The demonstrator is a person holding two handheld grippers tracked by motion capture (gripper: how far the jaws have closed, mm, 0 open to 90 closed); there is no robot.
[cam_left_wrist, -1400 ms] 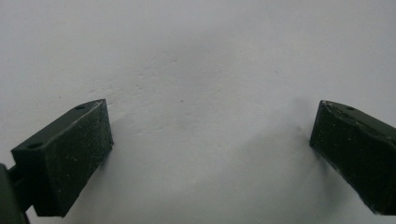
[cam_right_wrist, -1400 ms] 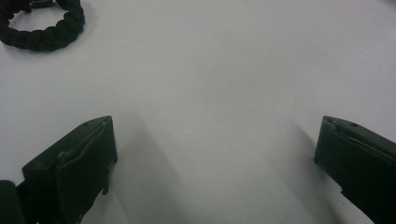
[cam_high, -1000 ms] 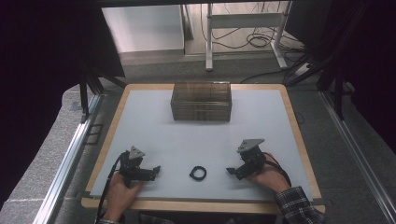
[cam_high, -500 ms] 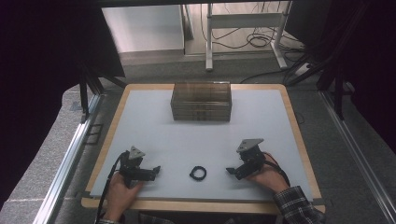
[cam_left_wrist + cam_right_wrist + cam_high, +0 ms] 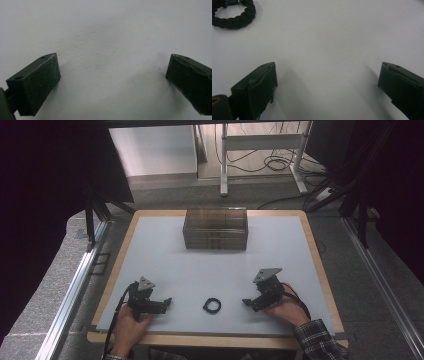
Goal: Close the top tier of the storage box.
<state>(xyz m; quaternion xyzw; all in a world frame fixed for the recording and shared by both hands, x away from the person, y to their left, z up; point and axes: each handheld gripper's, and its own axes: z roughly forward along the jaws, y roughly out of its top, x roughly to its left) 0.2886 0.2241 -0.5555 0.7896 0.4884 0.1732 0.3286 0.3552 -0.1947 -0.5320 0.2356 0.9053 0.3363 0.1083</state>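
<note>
Resting both grippers on the white table (image 5: 200, 265), jaws spread and empty, I see the black bracelet (image 5: 212, 305) lying flat between them; my right gripper (image 5: 248, 303) sits slightly nearer it than my left gripper (image 5: 167, 302).

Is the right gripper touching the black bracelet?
Apart. The high view shows bare table between the right gripper and the black bracelet.

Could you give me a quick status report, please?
Left tool and right tool open, empty. Black bracelet flat on table between them. Nothing in the way.
</note>
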